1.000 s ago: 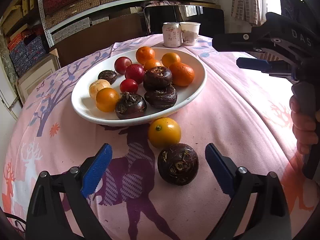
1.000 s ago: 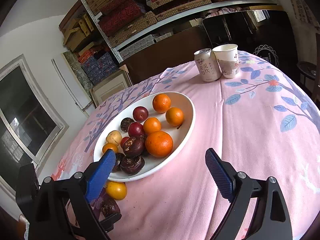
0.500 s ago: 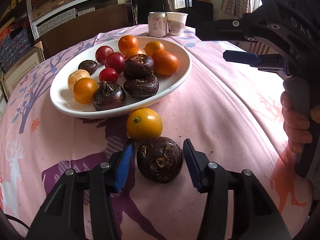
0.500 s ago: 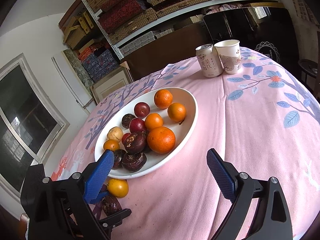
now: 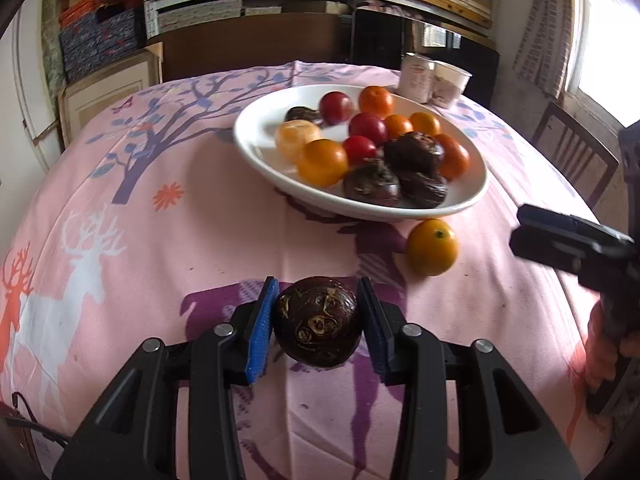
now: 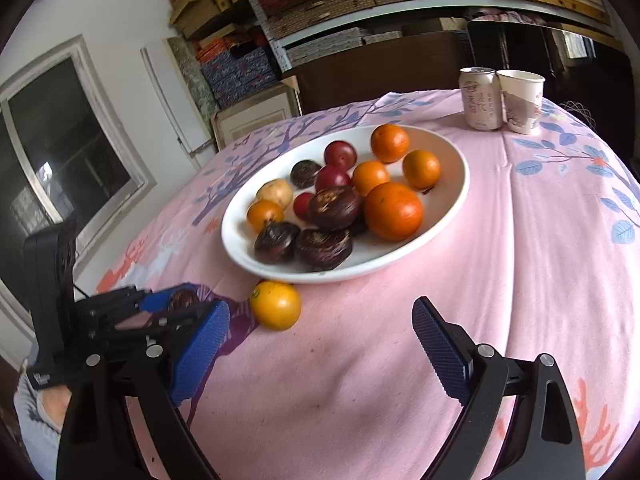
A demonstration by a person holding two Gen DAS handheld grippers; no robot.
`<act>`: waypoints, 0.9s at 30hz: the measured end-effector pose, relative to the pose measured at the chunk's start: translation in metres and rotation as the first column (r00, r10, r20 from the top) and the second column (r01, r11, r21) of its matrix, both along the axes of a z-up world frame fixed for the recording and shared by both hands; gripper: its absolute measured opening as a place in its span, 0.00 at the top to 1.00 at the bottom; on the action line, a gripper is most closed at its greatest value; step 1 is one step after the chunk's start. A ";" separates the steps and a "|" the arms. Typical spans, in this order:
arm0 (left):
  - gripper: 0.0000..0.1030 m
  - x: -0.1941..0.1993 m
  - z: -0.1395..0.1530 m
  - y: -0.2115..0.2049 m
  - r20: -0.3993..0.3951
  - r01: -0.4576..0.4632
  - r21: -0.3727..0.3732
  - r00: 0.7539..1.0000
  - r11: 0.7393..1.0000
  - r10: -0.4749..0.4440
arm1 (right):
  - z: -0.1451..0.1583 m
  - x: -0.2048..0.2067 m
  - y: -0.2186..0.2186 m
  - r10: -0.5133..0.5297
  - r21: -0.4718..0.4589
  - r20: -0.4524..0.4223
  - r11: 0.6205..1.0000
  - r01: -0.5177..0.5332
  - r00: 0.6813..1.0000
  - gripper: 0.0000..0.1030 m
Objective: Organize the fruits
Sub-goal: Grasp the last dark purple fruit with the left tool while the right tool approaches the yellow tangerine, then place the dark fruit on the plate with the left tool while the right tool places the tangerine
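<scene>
Where they stood apart, left gripper [image 5: 316,322] jaws now clamp chestnut [image 5: 317,321] | right gripper [image 6: 320,354] jaws apart

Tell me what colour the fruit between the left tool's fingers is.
Dark purple-brown, with pale tan markings on the dark fruit; the left wrist view shows it best.

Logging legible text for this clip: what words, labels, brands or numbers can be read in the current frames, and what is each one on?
Nothing can be read with confidence.
Drink can: reddish print, seemingly Chinese characters, too blurred to quote.
Paper cup: a brownish pattern, no legible words.
Left gripper body, seen from the right wrist view: a small white label at its lower edge, too small and blurred to read.
Shelf boxes behind the table: no readable text.
</scene>
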State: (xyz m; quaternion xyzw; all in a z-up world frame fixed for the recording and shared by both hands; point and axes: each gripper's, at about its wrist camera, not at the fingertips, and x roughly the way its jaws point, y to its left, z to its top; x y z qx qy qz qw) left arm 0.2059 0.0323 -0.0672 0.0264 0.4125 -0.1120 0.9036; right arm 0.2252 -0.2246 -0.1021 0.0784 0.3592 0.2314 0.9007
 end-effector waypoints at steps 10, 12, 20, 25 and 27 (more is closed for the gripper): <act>0.61 0.004 -0.008 0.001 -0.023 -0.035 0.044 0.999 0.998 0.036 | -0.016 0.013 0.043 0.055 -0.079 -0.075 0.995 -0.061 0.996 0.25; 0.61 0.004 -0.009 0.001 -0.025 -0.034 0.044 0.999 0.998 0.035 | -0.018 0.020 0.045 0.045 -0.069 -0.089 0.996 -0.051 0.995 0.28; 0.59 0.005 -0.012 -0.002 -0.038 -0.025 0.043 0.999 0.999 0.026 | -0.023 0.032 0.051 0.061 -0.045 -0.118 0.997 -0.067 0.991 0.65; 0.58 0.003 -0.012 -0.001 -0.037 -0.029 0.033 0.999 0.999 0.030 | -0.020 0.017 0.046 0.107 -0.039 -0.100 0.993 -0.111 0.989 0.65; 0.58 0.000 -0.011 0.001 -0.038 -0.028 0.012 0.999 1.000 0.029 | -0.016 0.005 0.038 0.104 -0.037 -0.079 0.994 -0.108 0.991 0.65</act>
